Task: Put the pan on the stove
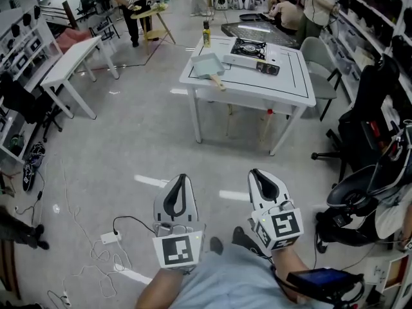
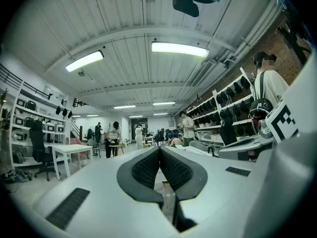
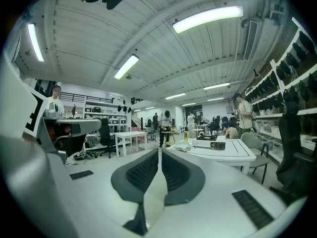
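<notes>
- Fingers (image 2: pixel 144 170) of the left gripper (image 1: pixel 181 179): pressed together pad to pad in the left gripper view, nothing between them.
- Fingers (image 3: pixel 142 173) of the right gripper (image 1: pixel 256 174): likewise closed tip to tip in the right gripper view, holding nothing.
- Both grippers: held low and near, side by side over the grey floor (image 1: pixel 141 140), a marker cube at the back of each, pointing far toward the counter (image 1: pixel 286 76) and well apart from it.
- Pan (image 1: pixel 209 65): pale blue, square, lies on the left part of the counter by its near edge, wooden handle angled to the near right and reaching that edge.
- Stove (image 1: pixel 250 49): a portable gas burner, stands on the counter's far middle part, just right of and beyond the pan; burner grate bare.
- Pan not yet on the stove.
- Yellow bottle (image 1: pixel 206 36): stands upright at the far left corner of the counter, beyond the pan.
- Right gripper view: shows the counter (image 3: pixel 233 155) ahead to the right, with the stove (image 3: pixel 210 143), the pan (image 3: pixel 184 147) and the bottle (image 3: pixel 186 134) small on it.
- Grey chair (image 1: pixel 317 55): stands at the counter's right side.
- White power strip (image 1: pixel 109 238): lies on the floor at near left, with cables trailing around it.
- White table (image 1: pixel 77 60): stands apart at far left.
</notes>
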Demonstrator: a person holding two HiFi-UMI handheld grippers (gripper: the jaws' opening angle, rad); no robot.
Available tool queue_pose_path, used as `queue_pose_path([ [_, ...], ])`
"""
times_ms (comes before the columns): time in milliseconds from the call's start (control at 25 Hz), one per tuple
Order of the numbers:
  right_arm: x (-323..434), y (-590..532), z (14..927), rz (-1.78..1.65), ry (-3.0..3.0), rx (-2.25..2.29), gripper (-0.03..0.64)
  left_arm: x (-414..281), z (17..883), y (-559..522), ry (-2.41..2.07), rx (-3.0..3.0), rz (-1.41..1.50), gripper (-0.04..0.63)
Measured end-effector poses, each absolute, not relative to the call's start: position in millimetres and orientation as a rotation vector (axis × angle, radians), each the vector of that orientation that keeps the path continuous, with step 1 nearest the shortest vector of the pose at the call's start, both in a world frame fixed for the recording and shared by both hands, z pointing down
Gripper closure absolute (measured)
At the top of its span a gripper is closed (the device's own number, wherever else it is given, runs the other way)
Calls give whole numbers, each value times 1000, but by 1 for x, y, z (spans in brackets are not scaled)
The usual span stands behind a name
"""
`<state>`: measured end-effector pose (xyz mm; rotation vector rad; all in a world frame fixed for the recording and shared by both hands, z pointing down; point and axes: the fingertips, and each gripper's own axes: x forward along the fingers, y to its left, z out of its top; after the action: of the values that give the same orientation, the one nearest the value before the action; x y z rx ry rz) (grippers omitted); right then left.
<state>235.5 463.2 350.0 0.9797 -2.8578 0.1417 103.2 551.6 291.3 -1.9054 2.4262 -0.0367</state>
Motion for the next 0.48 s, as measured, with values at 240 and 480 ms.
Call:
queue_pose_path([
  [240,225,460,353,130,-2832,1002,565,88,298,551,2443,-1925,-38,577],
  [480,213,442,374,171,-2793,1008,565,70,320,534,2480,-1949,-83,577],
])
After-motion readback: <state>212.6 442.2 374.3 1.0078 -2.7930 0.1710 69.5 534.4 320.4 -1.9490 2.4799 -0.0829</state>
